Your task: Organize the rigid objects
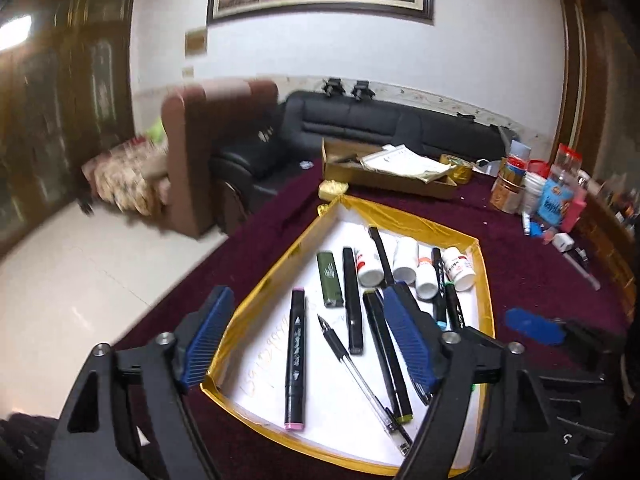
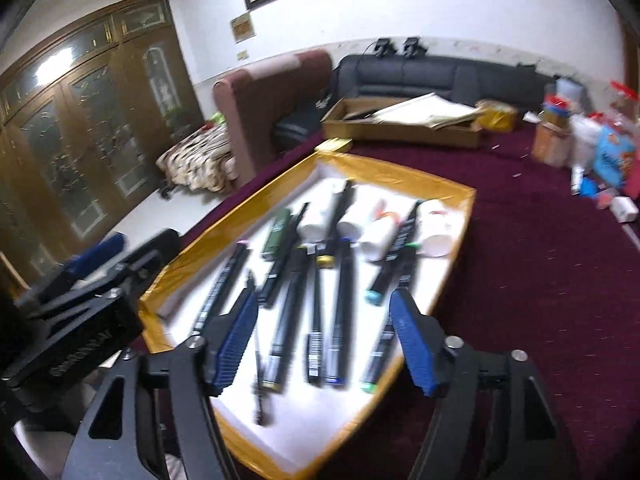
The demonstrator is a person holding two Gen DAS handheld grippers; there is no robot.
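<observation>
The left hand-held gripper (image 1: 308, 344) stands wide open above the near end of the tray (image 1: 276, 264), its ribbed blue pads (image 1: 210, 334) apart and pressing on nothing; the pens lie below the gap, untouched. The right hand-held gripper (image 2: 326, 344) is also open and empty, its blue pads (image 2: 414, 344) spread over the near part of the same tray (image 2: 460, 216). In the right wrist view the left hand-held gripper shows at the left edge, just beside the tray's left wall.

The tray is a shallow rectangular box with a white paper floor and walls wrapped in shiny gold tape. It sits on a tabletop (image 1: 532, 272) covered in dark maroon, carpet-like cloth. In it lie the task's rigid things: a black marker with pink ends (image 1: 295, 360) at the left, a clear ballpoint pen (image 1: 360, 376) lying aslant beside it, a dark green lighter (image 1: 330, 280) farther back, several more black markers (image 1: 352, 300) in rough rows, and a line of small white plastic bottles (image 1: 406, 260) lying on their sides at the far right.

Beyond the tray a flat brown cardboard box (image 1: 384, 184) holds papers. At the far right of the tabletop stands a cluster of jars and packets (image 1: 556, 196).
</observation>
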